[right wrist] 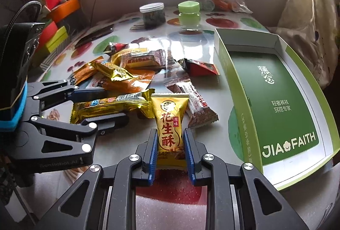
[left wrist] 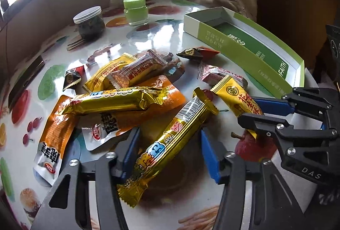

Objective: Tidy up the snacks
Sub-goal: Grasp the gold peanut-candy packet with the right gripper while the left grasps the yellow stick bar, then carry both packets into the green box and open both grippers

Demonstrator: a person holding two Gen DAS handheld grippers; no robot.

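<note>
Right gripper: blue ribbed pads pressed against both sides of a glossy yellow peanut-candy packet, near the table's near edge, just left of the shallow green cardboard box. Left gripper: fingers spread wide around a crinkly gold foil bar, not pinching it. The remaining wrappers overlap in a pile to the far left, lower ones partly hidden; open tabletop lies beyond.

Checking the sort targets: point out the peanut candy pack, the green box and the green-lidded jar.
peanut candy pack (right wrist: pixel 169 123), right wrist view, printed front.
green box (right wrist: pixel 274 89), right wrist view, inner floor.
green-lidded jar (left wrist: pixel 135 9), left wrist view, lid and body.
</note>
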